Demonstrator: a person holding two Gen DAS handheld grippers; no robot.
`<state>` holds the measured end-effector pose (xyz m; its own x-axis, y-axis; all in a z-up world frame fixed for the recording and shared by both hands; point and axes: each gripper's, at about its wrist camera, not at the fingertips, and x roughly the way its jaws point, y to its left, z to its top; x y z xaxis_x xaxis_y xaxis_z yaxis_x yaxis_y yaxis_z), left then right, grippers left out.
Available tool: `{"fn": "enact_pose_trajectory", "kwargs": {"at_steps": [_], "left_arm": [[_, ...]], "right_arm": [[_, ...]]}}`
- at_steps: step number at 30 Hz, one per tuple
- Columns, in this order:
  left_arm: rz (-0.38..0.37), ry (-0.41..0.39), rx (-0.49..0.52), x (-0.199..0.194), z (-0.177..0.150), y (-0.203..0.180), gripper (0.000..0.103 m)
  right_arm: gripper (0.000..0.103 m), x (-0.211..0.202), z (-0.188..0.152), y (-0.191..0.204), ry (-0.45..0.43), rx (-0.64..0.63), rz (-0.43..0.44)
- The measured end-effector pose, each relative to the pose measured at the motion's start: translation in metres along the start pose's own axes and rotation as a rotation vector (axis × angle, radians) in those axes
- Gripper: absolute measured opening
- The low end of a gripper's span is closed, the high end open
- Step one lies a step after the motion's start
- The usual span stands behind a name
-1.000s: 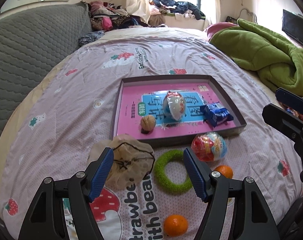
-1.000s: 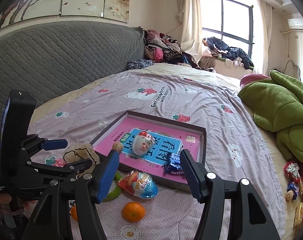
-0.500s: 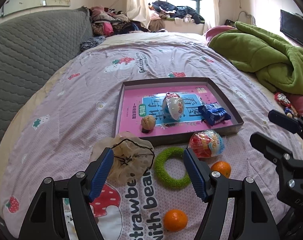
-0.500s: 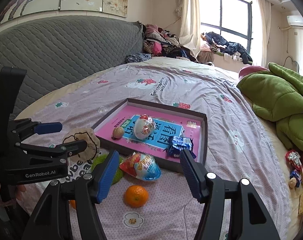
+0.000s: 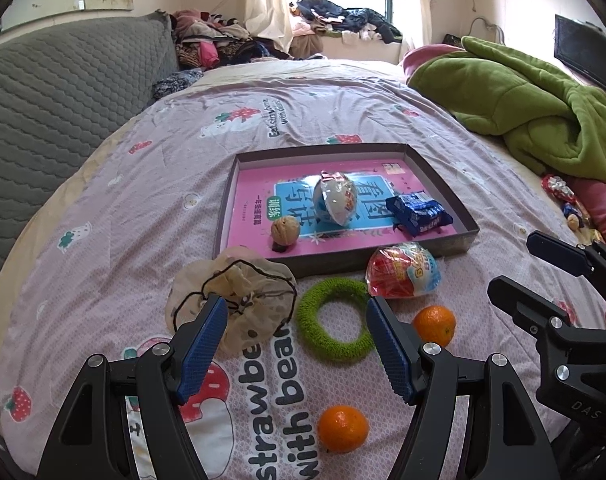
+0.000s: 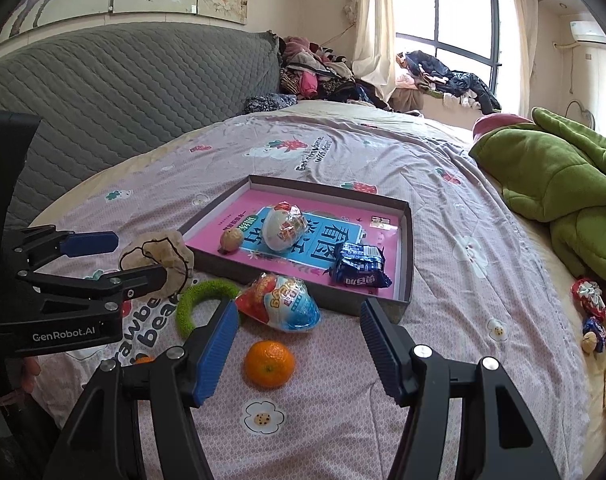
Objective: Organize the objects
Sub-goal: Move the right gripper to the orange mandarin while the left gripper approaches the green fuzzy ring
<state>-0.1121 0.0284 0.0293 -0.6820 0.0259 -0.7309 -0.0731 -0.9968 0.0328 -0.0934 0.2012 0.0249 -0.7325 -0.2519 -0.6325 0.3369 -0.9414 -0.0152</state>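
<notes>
Bedding with a strawberry print carries everything, and the shallow tray (image 6: 406,240) serves as landmark. Nearest, the right gripper (image 6: 299,340) hovers empty with fingers spread wide. An orange (image 6: 269,364) lies on the sheet almost centred between its fingers, just ahead of the tips and on the near side of the tray. Being round, it offers no preferred grasp axis. The left gripper (image 5: 297,340), also wide and empty, points at a green ring (image 5: 335,320) short of the tray's near wall; a second orange (image 5: 343,428) lies nearer still. Judged closer to the first orange: the right. A wrapped egg (image 6: 279,304) rests against the tray's near wall; another egg, a walnut and a blue packet lie inside.
</notes>
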Motion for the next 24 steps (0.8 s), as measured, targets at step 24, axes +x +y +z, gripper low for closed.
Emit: {"fn": "enact_pose_trajectory", "kwargs": {"at_steps": [24], "left_arm": [[-0.013,0.053,0.011,0.017,-0.013,-0.001,0.073]], "right_arm": [[0.063,0.012,-0.016,0.004,0.059,-0.012,0.009]]}}
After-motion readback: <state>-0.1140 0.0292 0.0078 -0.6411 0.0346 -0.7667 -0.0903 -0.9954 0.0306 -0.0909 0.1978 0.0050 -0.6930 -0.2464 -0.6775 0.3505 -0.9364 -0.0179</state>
